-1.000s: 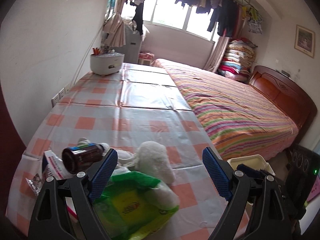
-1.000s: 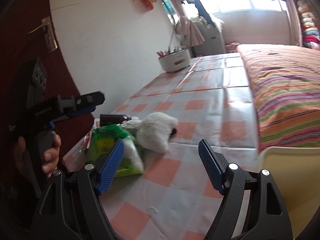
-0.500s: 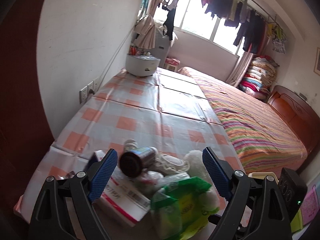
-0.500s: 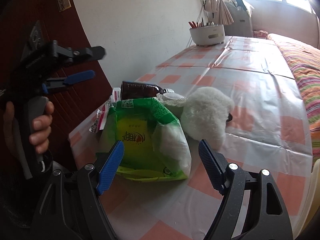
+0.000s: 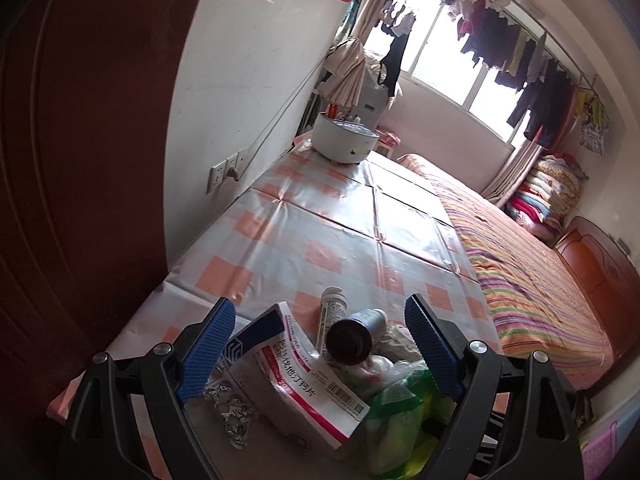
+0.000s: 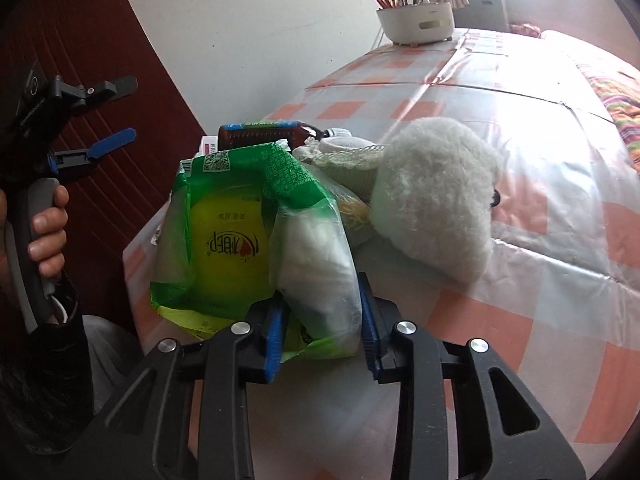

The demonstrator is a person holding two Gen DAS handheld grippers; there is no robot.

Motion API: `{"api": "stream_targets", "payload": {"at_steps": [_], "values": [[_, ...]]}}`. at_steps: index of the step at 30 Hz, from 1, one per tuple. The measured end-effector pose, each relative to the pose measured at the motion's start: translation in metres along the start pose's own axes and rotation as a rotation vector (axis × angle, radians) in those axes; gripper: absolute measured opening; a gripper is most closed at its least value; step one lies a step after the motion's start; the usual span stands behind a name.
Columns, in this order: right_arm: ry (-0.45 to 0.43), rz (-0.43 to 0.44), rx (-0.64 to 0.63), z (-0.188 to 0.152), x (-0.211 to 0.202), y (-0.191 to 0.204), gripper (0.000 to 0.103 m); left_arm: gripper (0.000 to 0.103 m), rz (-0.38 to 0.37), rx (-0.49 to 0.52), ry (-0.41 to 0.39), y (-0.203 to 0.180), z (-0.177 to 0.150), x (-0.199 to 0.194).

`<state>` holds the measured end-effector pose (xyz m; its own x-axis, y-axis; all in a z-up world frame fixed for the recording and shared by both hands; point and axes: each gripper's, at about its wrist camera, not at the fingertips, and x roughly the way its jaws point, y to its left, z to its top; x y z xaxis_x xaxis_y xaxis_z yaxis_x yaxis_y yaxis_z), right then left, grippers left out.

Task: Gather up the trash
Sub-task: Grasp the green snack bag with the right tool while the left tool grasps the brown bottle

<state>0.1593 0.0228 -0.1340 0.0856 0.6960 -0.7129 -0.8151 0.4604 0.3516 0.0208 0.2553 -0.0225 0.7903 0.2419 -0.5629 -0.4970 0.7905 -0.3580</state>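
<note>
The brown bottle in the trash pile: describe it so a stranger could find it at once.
Start at the checked tablecloth and go to the litter at its near end. The brown bottle lies on its side atop the red-and-white medicine box, beside the small white bottle. It alone is dark glass.

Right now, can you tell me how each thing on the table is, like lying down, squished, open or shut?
Right gripper: its jaws have just been closing, shut on the green bag.
Left gripper: open, holding nothing.
Green bag: mouth open, near corner pinched.
Brown bottle: lying on its side.
Small white bottle: lying down.
Medicine box: lying tilted on the pile.
White fluffy toy: lying beside the bag.
White pot: upright, far end.
</note>
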Motion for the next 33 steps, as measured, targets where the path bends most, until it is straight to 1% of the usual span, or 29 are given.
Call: {"api": "stream_targets", "payload": {"at_steps": [2, 4, 7, 14, 16, 19, 21, 25, 29, 33], "values": [[-0.017, 0.0, -0.006, 0.0, -0.004, 0.001, 0.025, 0.084, 0.001, -0.01, 0.009, 0.003, 0.0, 0.003], [-0.044, 0.02, -0.005, 0.003, -0.01, 0.002, 0.022, 0.084, 0.007, -0.011, 0.023, 0.003, 0.0, 0.007], [-0.087, 0.029, -0.003, 0.006, -0.021, 0.002, 0.022, 0.084, 0.008, 0.01, 0.046, -0.001, -0.002, 0.015], [-0.172, 0.027, 0.092, 0.005, -0.052, -0.026, 0.022, 0.084, 0.025, 0.152, 0.117, -0.027, -0.013, 0.045], [-0.191, 0.027, 0.122, 0.003, -0.059, -0.035, 0.022, 0.084, 0.029, 0.175, 0.131, -0.033, -0.015, 0.053], [-0.212, 0.019, 0.138, 0.0, -0.068, -0.041, 0.022, 0.084, 0.015, 0.195, 0.138, -0.041, -0.017, 0.062], [-0.22, 0.036, 0.147, -0.003, -0.073, -0.043, 0.022, 0.084, 0.023, 0.206, 0.151, -0.044, -0.02, 0.07], [-0.237, 0.039, 0.145, -0.006, -0.079, -0.043, 0.022, 0.084, 0.026, 0.206, 0.197, -0.046, -0.026, 0.09], [-0.246, 0.05, 0.146, -0.007, -0.083, -0.042, 0.022, 0.084, 0.037, 0.215, 0.214, -0.048, -0.03, 0.106], [-0.253, 0.051, 0.151, -0.007, -0.083, -0.045, 0.022, 0.084, 0.022, 0.198, 0.24, -0.049, -0.031, 0.12]]}}
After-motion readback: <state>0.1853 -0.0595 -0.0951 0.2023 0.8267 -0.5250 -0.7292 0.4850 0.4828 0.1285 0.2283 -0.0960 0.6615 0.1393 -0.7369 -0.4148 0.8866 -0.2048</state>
